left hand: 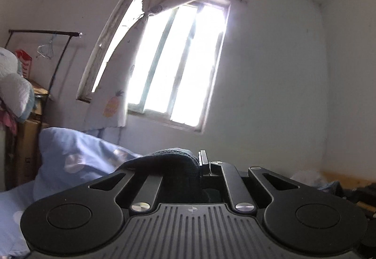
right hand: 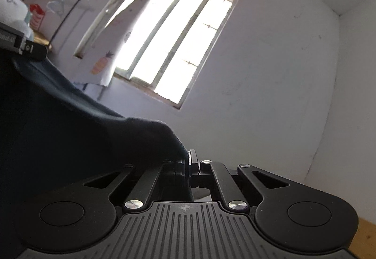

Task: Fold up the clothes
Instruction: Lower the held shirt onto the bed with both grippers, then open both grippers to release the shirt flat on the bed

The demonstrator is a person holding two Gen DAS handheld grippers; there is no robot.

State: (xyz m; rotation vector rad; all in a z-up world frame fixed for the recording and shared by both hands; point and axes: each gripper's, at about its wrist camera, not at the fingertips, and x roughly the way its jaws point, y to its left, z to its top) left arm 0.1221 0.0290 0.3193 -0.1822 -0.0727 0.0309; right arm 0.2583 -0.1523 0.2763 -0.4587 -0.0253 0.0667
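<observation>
A dark navy garment (right hand: pixel 58 122) hangs in the air between both grippers. In the left wrist view my left gripper (left hand: pixel 199 165) is shut on a bunched fold of the dark navy garment (left hand: pixel 174 165), which drapes over its left finger. In the right wrist view my right gripper (right hand: pixel 188 162) is shut on another edge of the cloth, which stretches up and left to the left gripper (right hand: pixel 25 46) at the frame's left edge. Both cameras tilt upward at the wall, so the rest of the garment is hidden.
A barred window (left hand: pixel 178 64) with a fruit-print curtain (left hand: pixel 112 104) fills the far wall. A light blue pillow (left hand: pixel 77 158) lies on the bed at the lower left. A clothes rack (left hand: pixel 61 57), boxes and stacked bedding (left hand: pixel 14 85) stand at the far left. A wooden surface (right hand: pixel 366 237) shows at the lower right.
</observation>
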